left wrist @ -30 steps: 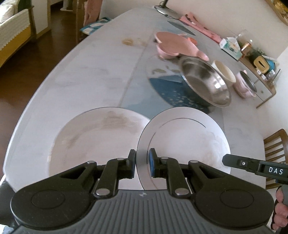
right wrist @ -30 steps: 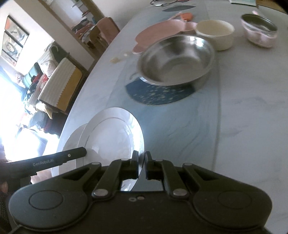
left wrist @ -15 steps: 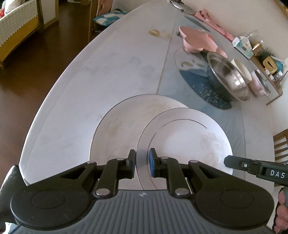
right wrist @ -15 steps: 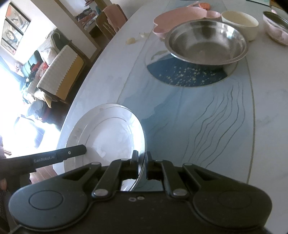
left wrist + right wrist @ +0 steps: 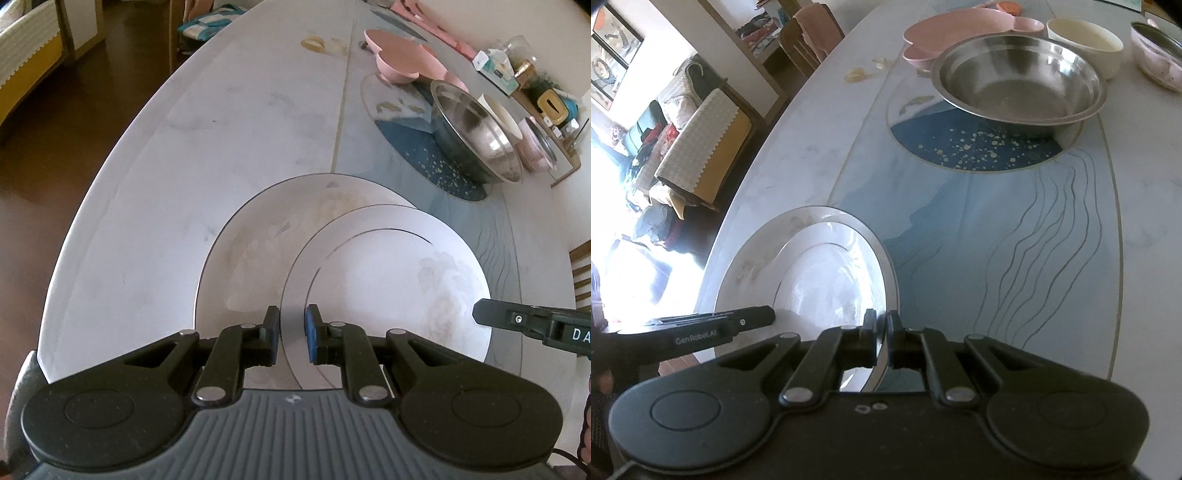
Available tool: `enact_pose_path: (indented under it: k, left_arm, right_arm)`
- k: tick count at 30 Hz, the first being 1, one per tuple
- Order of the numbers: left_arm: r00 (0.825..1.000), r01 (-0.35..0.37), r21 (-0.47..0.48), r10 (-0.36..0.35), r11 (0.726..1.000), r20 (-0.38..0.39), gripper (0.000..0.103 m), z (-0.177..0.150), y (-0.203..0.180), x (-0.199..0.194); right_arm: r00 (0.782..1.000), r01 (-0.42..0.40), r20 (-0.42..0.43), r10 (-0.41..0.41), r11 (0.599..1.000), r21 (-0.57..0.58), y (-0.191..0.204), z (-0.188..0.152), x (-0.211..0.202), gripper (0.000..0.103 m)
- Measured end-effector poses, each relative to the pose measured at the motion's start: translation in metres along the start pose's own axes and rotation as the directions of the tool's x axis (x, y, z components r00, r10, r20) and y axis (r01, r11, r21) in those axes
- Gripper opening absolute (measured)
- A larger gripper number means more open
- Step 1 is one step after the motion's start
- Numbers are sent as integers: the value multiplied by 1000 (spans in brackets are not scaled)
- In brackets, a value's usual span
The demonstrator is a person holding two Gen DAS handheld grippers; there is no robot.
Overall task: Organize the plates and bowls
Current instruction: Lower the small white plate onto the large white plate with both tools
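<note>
A small white plate [image 5: 388,273] is held over a larger white plate [image 5: 258,236] that lies on the table near its front edge. My left gripper [image 5: 292,334] is shut on the small plate's near rim. My right gripper [image 5: 881,339] is shut on the same plate's [image 5: 827,273] opposite rim. The large plate [image 5: 750,251] shows under it in the right wrist view. The small plate overlaps the right part of the large one; I cannot tell whether they touch.
A steel bowl [image 5: 1019,81] stands on a blue round patch mid-table. Behind it are a pink divided plate [image 5: 960,29], a cream bowl [image 5: 1086,40] and a pink bowl [image 5: 1156,51]. The table edge [image 5: 92,206] runs along the left.
Both grippers carried the small plate to the left, from beside the large plate to over it. The grip on both rims has not changed.
</note>
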State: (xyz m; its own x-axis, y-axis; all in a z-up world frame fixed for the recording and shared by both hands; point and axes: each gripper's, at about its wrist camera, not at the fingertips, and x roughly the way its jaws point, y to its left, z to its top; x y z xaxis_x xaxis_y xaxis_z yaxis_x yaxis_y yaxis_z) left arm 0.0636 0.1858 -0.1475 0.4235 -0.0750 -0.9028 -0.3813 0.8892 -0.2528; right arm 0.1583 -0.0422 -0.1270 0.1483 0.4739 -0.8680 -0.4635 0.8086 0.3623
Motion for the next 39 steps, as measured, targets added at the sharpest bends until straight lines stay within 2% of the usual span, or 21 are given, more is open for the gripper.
enact_pose_path:
  k: [11, 20, 29, 39]
  left_arm:
    - [998, -42, 63, 39, 997, 48, 14, 5, 6, -16]
    - [998, -41, 68, 37, 997, 54, 14, 5, 8, -14]
    - [997, -47, 95, 41, 994, 62, 14, 3, 4, -14]
    - [998, -44, 110, 39, 993, 52, 14, 2, -1, -10]
  right_arm:
    - [1000, 1, 6, -1, 1000, -27, 7, 1, 2, 6]
    - [1000, -9, -18, 8, 998, -55, 25, -1, 15, 7]
    - [999, 4, -48, -5, 999, -36, 21, -3, 31, 9]
    - [998, 20, -67, -23, 999, -44, 25, -2, 31, 11]
